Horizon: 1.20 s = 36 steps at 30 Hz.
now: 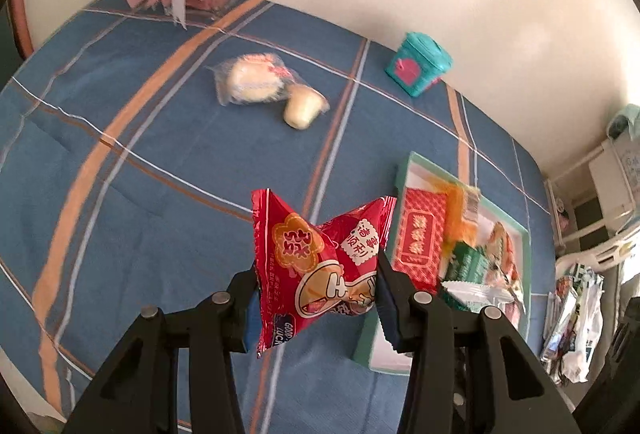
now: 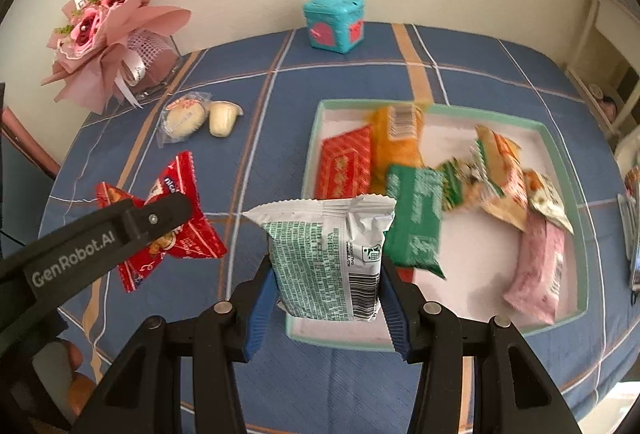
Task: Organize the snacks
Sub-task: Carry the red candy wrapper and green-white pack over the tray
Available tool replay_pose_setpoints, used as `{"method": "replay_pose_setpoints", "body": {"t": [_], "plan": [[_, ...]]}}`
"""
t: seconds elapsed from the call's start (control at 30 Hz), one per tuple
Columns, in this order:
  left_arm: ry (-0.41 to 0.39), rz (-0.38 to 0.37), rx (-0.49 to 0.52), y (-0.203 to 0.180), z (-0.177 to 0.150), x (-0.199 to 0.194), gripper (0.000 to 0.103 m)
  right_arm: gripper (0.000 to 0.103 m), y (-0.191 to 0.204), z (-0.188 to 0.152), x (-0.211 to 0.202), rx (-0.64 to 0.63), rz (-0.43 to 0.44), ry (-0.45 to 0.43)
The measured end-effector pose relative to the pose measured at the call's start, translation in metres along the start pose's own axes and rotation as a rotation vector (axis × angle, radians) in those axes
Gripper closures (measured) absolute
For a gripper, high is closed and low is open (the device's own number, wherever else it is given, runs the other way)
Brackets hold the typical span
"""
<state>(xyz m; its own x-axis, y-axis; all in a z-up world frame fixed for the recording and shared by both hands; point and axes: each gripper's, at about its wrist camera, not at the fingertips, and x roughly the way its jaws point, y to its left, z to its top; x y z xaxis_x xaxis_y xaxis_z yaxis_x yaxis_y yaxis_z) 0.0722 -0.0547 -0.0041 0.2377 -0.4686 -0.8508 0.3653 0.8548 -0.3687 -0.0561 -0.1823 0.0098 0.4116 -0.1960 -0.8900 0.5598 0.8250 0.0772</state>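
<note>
Right of centre in the right wrist view, our tray (image 2: pixel 560 137) lies just beyond the right gripper (image 2: pixel 326 298), jaws clamped on the white-green packet (image 2: pixel 324 258), nearer than the left gripper (image 1: pixel 316 298) clamping the red packet (image 1: pixel 316 254).

Bright daylight, fisheye-warped dark corners, slight motion blur throughout.

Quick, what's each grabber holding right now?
Left gripper: closed on the red snack packet, lifted off the table.
Right gripper: closed on the white-and-green snack packet.
</note>
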Motion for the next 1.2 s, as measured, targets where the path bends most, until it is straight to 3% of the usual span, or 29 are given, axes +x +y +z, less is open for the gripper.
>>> {"method": "replay_pose_setpoints", "body": {"t": [0.7,1.2], "plan": [[0.143,-0.069,0.105,-0.078,-0.05,0.041,0.054,0.051,-0.109,-0.004,0.011,0.189,-0.078,0.1],[0.173,-0.067,0.11,-0.089,-0.061,0.059,0.054,0.051,-0.127,-0.012,0.031,0.208,-0.07,0.166]]}}
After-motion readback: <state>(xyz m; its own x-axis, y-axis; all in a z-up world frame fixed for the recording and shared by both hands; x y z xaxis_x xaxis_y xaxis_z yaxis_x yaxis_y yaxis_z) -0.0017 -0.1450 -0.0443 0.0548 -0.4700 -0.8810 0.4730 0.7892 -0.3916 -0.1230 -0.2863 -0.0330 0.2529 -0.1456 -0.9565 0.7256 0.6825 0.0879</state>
